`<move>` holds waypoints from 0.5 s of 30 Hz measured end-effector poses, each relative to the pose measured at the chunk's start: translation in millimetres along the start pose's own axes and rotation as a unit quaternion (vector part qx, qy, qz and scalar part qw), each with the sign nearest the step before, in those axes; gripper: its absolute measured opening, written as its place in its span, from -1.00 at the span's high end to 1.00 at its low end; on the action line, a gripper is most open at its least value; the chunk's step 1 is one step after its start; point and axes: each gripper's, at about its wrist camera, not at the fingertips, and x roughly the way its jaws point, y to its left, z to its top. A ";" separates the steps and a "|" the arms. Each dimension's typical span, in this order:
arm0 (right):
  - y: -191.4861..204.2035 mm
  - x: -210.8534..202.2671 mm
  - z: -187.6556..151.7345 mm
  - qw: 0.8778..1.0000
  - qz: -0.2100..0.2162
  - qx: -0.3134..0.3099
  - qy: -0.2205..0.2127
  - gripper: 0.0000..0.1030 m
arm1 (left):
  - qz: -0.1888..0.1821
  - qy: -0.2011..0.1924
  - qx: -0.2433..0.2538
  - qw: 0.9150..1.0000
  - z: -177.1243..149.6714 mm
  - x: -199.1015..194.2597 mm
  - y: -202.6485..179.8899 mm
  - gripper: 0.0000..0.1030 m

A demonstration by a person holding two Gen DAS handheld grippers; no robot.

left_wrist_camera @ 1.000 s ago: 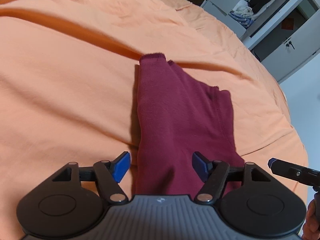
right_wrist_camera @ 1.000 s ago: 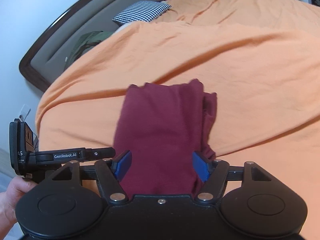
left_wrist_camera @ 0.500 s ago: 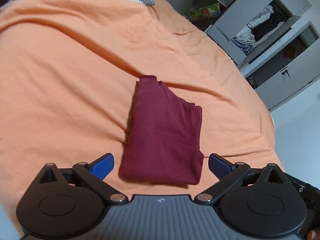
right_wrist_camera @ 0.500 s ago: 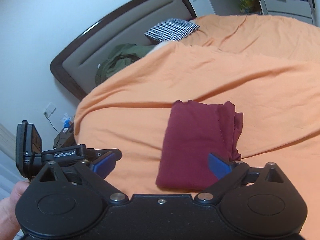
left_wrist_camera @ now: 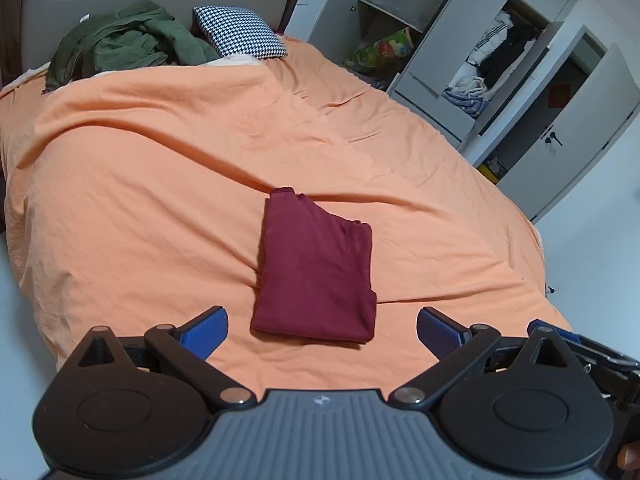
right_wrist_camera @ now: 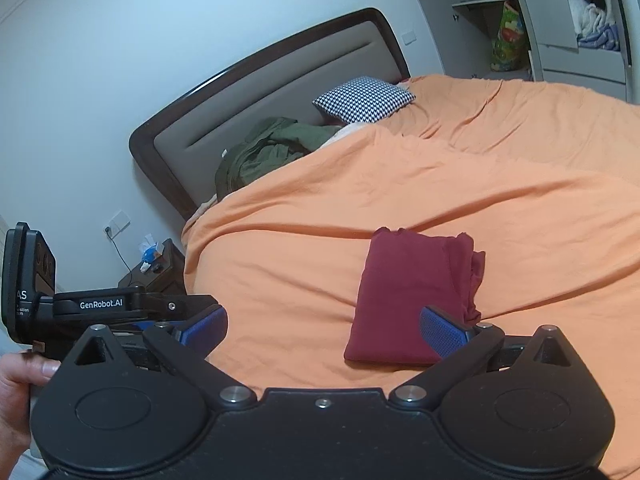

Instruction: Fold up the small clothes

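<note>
Left gripper [left_wrist_camera: 322, 328] and right gripper [right_wrist_camera: 323, 330] both gape wide, holding nothing. The folded maroon garment [left_wrist_camera: 316, 272] lies just ahead on the orange bedspread [left_wrist_camera: 160, 184]. Only the right view shows a nightstand [right_wrist_camera: 154, 266]; the left shows open wardrobe shelves [left_wrist_camera: 488, 72].

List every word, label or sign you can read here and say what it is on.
"GenRobot.AI": white print on the left gripper's black arm, right wrist view.
"AS": cut-off letters on the black camera block beside it; smaller print below is unreadable.
Red sign on the wardrobe door: too blurred.
</note>
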 end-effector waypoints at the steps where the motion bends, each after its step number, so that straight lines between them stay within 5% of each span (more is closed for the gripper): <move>1: 1.3 -4.6 0.2 1.000 -0.001 -0.003 -0.003 -0.99 | 0.003 -0.005 0.006 1.000 -1.4 -4.1 -1.4 -0.99; 15: 6.6 -27.5 5.2 1.000 -0.010 -0.017 -0.019 -0.99 | 0.024 -0.047 0.037 0.998 -9.4 -33.8 -12.3 -0.99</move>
